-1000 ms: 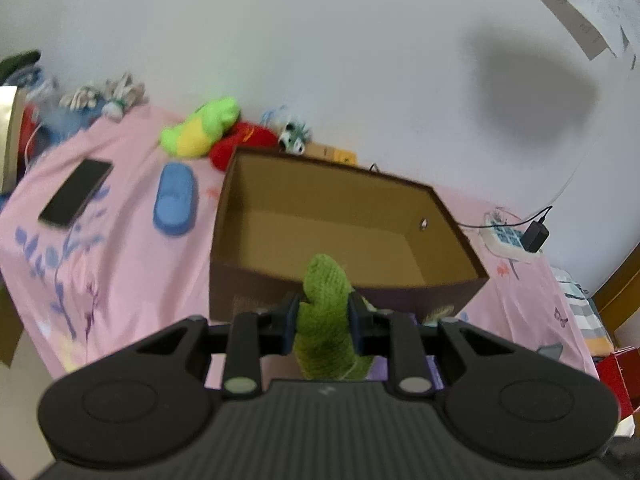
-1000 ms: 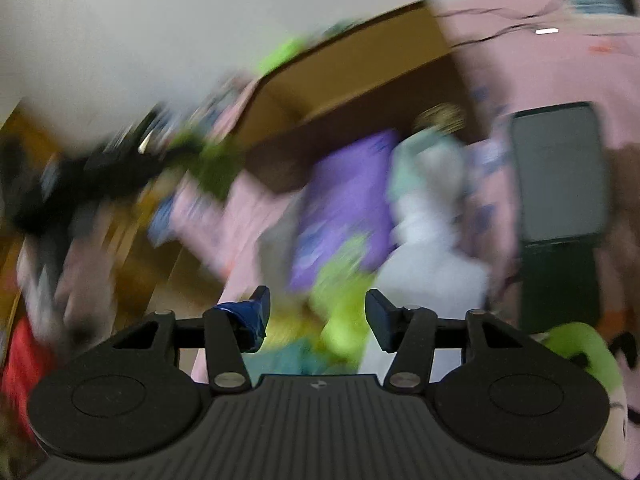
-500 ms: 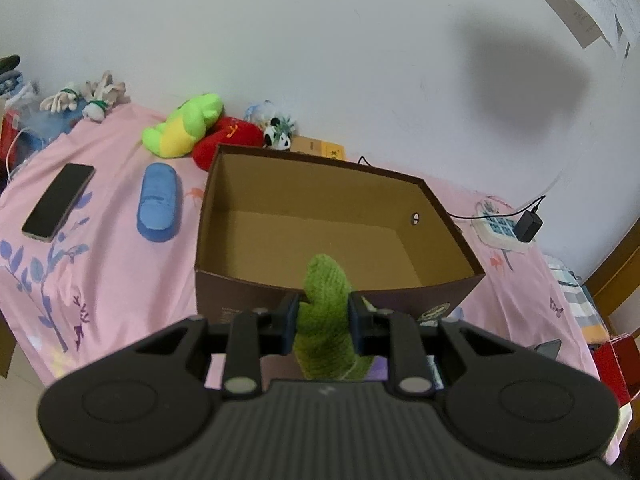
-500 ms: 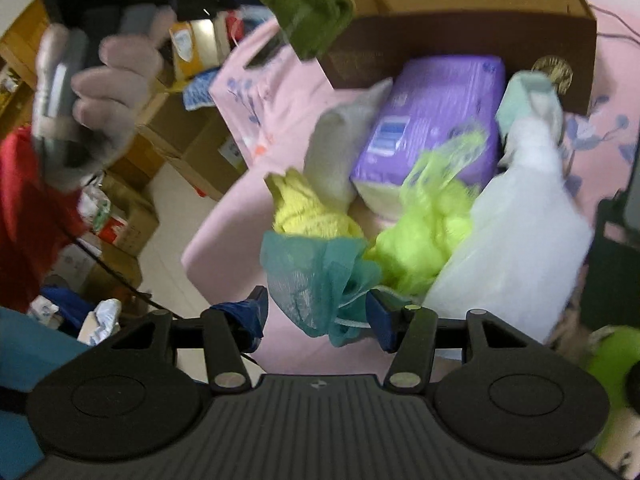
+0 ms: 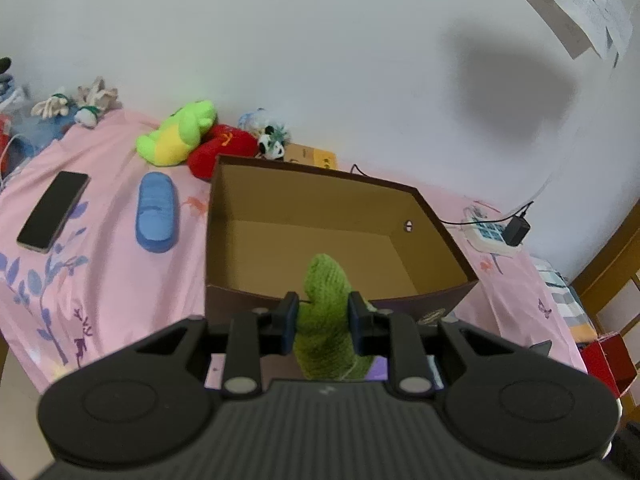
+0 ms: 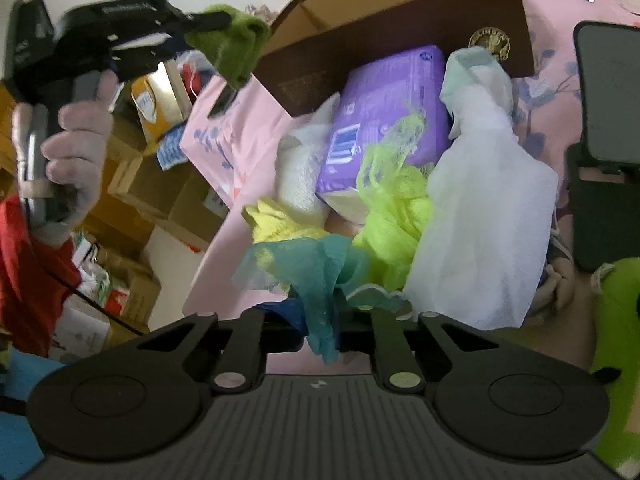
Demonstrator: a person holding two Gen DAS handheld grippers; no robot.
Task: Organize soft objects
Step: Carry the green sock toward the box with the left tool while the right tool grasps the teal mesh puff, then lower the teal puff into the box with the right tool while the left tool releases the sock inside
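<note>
A green knitted piece (image 5: 325,312) was held clamped between the pads of the left gripper (image 5: 323,318), standing up between them, just in front of the near wall of the cardboard box (image 5: 308,216). The box was seen open at the top, and nothing could be seen on the part of its floor that showed. Beyond it, by the wall, a green and yellow plush toy (image 5: 176,134) and a red cushion (image 5: 220,150) lay on the pink bedsheet (image 5: 100,240).

The jaws of the right gripper (image 6: 322,320) had just been closing and were pinched tight on a teal mesh cloth (image 6: 316,276). Just past it lay a yellow cloth (image 6: 276,222), a lime mesh puff (image 6: 392,216) and a white cloth (image 6: 480,216), with a purple pack (image 6: 384,120) farther on, against the box's outer wall.
</note>
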